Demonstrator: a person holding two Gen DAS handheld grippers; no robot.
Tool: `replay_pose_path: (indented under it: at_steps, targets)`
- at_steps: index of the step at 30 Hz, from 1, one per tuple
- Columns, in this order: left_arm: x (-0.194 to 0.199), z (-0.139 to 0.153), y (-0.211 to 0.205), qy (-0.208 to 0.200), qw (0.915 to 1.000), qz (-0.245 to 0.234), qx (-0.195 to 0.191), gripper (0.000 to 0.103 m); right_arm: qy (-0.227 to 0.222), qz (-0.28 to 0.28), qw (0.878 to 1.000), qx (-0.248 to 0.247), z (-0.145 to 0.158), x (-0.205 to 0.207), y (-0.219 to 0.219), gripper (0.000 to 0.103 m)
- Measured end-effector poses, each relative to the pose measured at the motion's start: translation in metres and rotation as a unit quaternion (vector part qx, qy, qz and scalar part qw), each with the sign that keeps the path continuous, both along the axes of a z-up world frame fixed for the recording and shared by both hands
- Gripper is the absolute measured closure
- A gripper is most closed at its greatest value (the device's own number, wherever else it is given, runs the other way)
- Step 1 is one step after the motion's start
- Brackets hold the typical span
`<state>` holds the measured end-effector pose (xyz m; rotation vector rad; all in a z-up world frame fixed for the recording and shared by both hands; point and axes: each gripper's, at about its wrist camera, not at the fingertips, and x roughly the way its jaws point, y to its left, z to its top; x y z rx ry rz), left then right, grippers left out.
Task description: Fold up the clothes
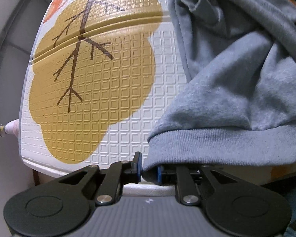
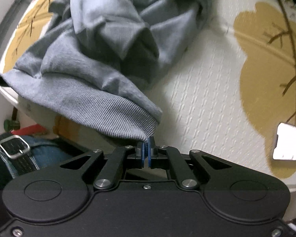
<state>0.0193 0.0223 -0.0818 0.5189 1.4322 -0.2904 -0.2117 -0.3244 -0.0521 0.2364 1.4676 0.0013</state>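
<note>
A grey sweatshirt (image 1: 236, 90) lies crumpled on a white foam mat (image 1: 132, 118) printed with yellow trees. Its ribbed hem (image 1: 217, 144) runs along the mat's near edge. My left gripper (image 1: 149, 167) points down at the hem's left corner. That corner sits loosely between the blue pads (image 1: 138, 163), with a sliver of gap beside the left one. In the right wrist view the same sweatshirt (image 2: 100, 45) bunches at the upper left. My right gripper (image 2: 147, 151) is shut on the hem's right corner (image 2: 128, 118), pinching the ribbing between its pads.
The mat (image 2: 207, 98) ends close below both grippers, with pale floor beyond it. A white rectangular object (image 2: 288, 144) lies on the mat at the right. A person's jeans and belt buckle (image 2: 15, 148) show at the lower left, near a red item and a green knob.
</note>
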Motion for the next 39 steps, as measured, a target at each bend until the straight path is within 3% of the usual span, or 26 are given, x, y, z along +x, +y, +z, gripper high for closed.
replay_pose_path:
  at_steps: [4, 6, 8, 16, 21, 24, 30, 39]
  targets:
    - [-0.005, 0.002, -0.005, -0.010, 0.9993, -0.029, 0.022, 0.065, -0.003, -0.011, 1.000, 0.011, 0.001, -0.001, -0.002, 0.096]
    - [-0.005, 0.009, -0.006, -0.014, 0.9990, -0.038, 0.020, 0.063, -0.017, -0.021, 1.000, 0.015, 0.011, 0.001, -0.008, 0.094]
    - [-0.004, 0.020, -0.006, -0.016, 0.9989, -0.044, 0.003, 0.062, -0.034, -0.026, 0.999, 0.017, 0.024, 0.004, -0.013, 0.086]
    - [-0.004, 0.078, -0.023, -0.051, 0.9928, -0.077, -0.075, 0.051, -0.100, -0.026, 0.995, 0.008, 0.071, 0.020, -0.023, 0.083]
    - [-0.011, 0.105, -0.046, -0.073, 0.9837, -0.094, -0.135, 0.045, -0.111, -0.023, 0.994, -0.007, 0.076, 0.033, -0.026, 0.083]
    - [-0.015, 0.106, -0.061, -0.074, 0.9789, -0.112, -0.154, 0.040, -0.113, -0.023, 0.993, -0.011, 0.070, 0.038, -0.027, 0.083]
    - [-0.028, 0.077, -0.100, -0.032, 0.9738, -0.159, -0.159, 0.040, -0.119, -0.024, 0.993, -0.014, 0.055, 0.049, -0.031, 0.080]
    - [-0.050, 0.046, -0.146, 0.008, 0.9572, -0.213, -0.196, 0.040, -0.119, -0.040, 0.992, -0.021, 0.024, 0.067, -0.039, 0.077]
